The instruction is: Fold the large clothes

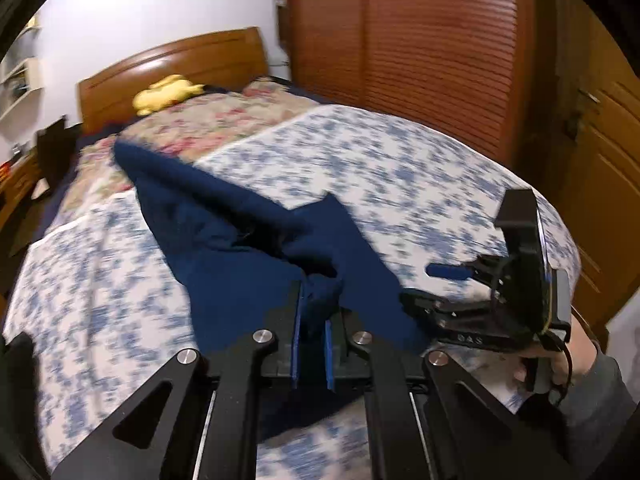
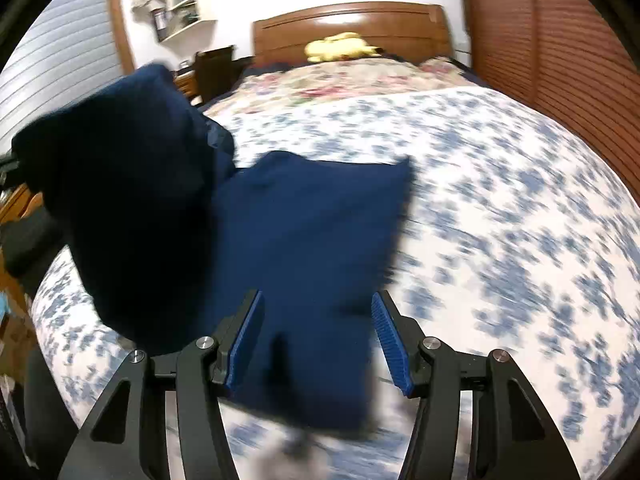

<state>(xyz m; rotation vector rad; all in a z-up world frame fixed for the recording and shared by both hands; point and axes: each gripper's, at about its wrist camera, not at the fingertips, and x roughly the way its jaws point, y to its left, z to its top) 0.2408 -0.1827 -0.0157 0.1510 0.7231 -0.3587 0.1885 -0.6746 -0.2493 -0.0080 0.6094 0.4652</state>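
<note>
A navy blue garment (image 1: 224, 220) lies stretched along the blue-flowered bed cover (image 1: 360, 152). My left gripper (image 1: 318, 308) is shut on a bunched fold of it, and the cloth rises from the bed to the pads. Seen from the right wrist, that raised part hangs as a dark mass (image 2: 132, 184) at the left, while a flat folded part (image 2: 312, 220) lies on the bed. My right gripper (image 2: 318, 296) stands open above that flat part, pads apart and not pressing the cloth. The left wrist view shows the right gripper (image 1: 428, 286) beside the garment's right edge.
A yellow plush toy (image 1: 168, 92) rests by the wooden headboard (image 1: 180, 60). Slatted wooden wardrobe doors (image 1: 420, 40) run along the bed's right side. A dark chair (image 1: 56, 152) and a desk stand to the left. A hand (image 1: 560, 360) holds the right gripper.
</note>
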